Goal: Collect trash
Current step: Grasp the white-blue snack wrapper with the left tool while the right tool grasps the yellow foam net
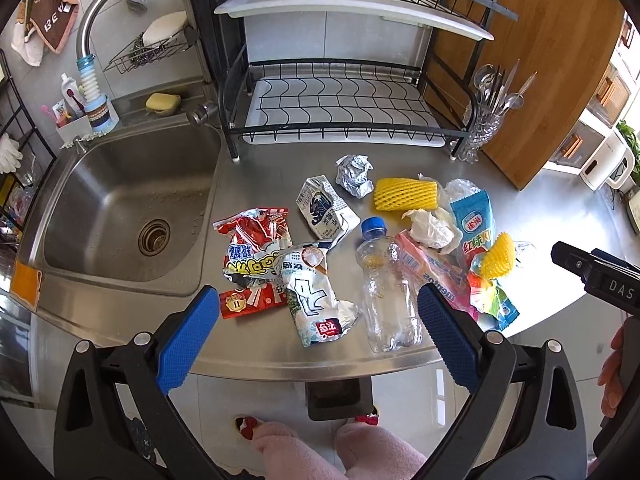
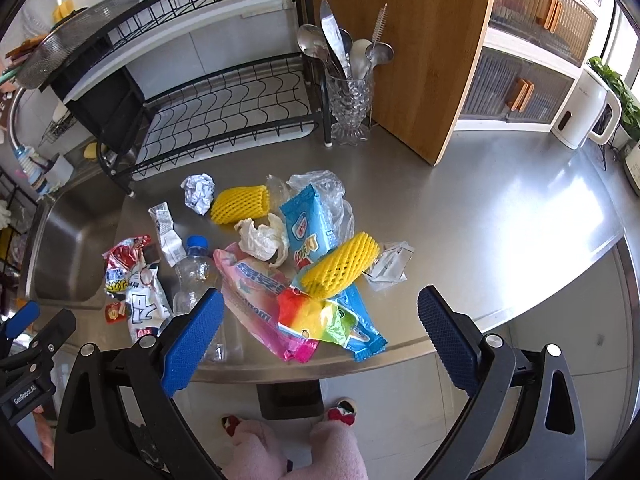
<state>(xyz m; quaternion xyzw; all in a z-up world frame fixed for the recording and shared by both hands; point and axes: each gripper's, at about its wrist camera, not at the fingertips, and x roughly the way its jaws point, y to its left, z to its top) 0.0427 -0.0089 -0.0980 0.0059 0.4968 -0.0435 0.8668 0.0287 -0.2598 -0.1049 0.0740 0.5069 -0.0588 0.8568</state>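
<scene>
Trash lies in a heap on the steel counter (image 1: 280, 160): a clear plastic bottle (image 1: 386, 292) with a blue cap, a red snack bag (image 1: 256, 248), a white wrapper (image 1: 314, 300), a milk carton (image 1: 324, 208), a foil ball (image 1: 354, 176), yellow foam nets (image 1: 404, 194) (image 2: 340, 266), crumpled tissue (image 2: 262, 236), a blue ice-cream wrapper (image 2: 310, 222) and a pink Mentos bag (image 2: 260, 304). My left gripper (image 1: 318, 336) is open and empty above the counter's front edge, before the bottle. My right gripper (image 2: 320, 336) is open and empty above the pink bag and rainbow wrapper (image 2: 316, 316).
A sink (image 1: 124, 208) with a tap lies left of the heap. A black dish rack (image 1: 340, 100), a glass of cutlery (image 2: 350, 96) and a wooden cutting board (image 2: 404, 48) stand behind. A white kettle (image 2: 588, 108) is at far right. A dark bin (image 1: 340, 396) stands on the floor below the counter edge.
</scene>
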